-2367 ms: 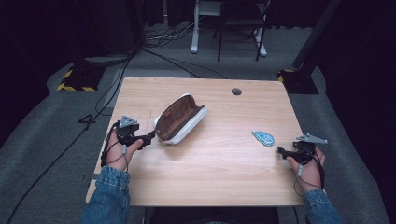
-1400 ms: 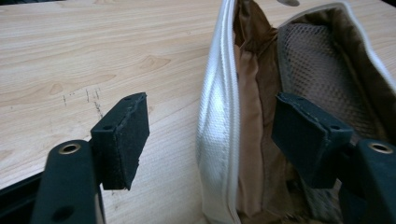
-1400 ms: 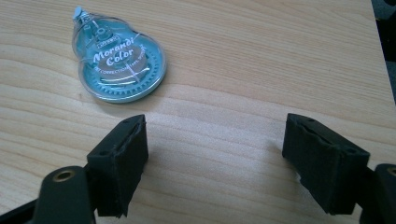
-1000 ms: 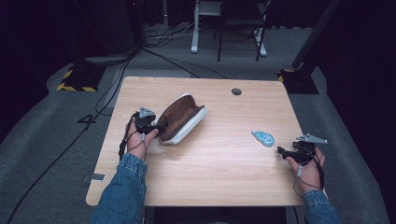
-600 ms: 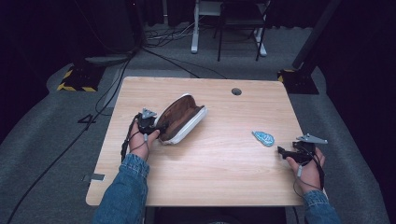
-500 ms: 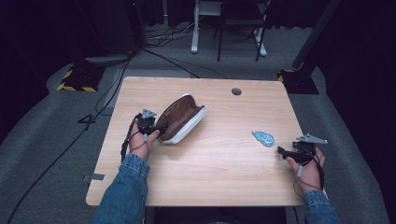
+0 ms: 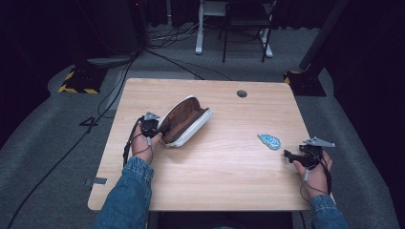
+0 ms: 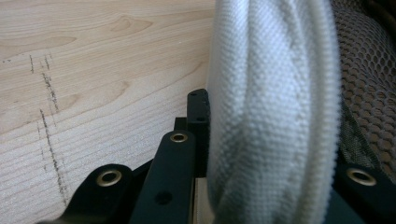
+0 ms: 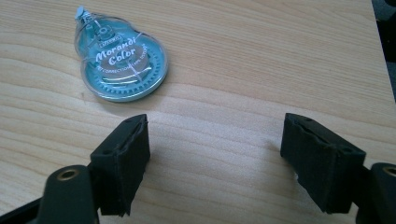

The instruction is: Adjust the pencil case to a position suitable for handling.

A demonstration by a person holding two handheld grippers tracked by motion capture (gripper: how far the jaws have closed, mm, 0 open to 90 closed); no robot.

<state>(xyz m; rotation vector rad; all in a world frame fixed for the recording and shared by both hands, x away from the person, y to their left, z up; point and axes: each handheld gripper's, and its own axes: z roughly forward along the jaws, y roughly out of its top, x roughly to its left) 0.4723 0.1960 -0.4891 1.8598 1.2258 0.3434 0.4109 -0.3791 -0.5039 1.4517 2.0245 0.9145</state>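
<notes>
Nearest the camera in the high view, two denim sleeves come in from the bottom edge, one hand on each gripper; the right gripper (image 7: 289,155) sits near the right edge of the wooden bench (image 7: 224,176), low to the surface, its fingers (image 9: 122,161) spread wide apart with nothing but bare wood between them. Just past those fingers, toward the middle of the bench, lies a small teal correction tape dispenser (image 9: 120,61), flat on its side, teardrop shaped with a clear shell and "Morandi Color" printed on it; it's near the fingertips but not touching them.

Over on the left side, the left gripper (image 7: 158,131) is pushed right up against the near end of an open pencil case (image 7: 185,120); the case is white outside with a brown lining, lying at a diagonal with its far end pointing toward the middle back of the bench. In the left gripper view the white woven rim of the case (image 8: 271,116) stands between the two black fingers, with dark mesh lining off to the right; it looks like they're clamped on that rim, though the view is so close I can't be fully sure the pads are pressing.

Farther back there's a round cable hole (image 7: 241,93) in the bench top; beyond the bench, grey carpet, loose cables and white frame legs (image 7: 199,28).
</notes>
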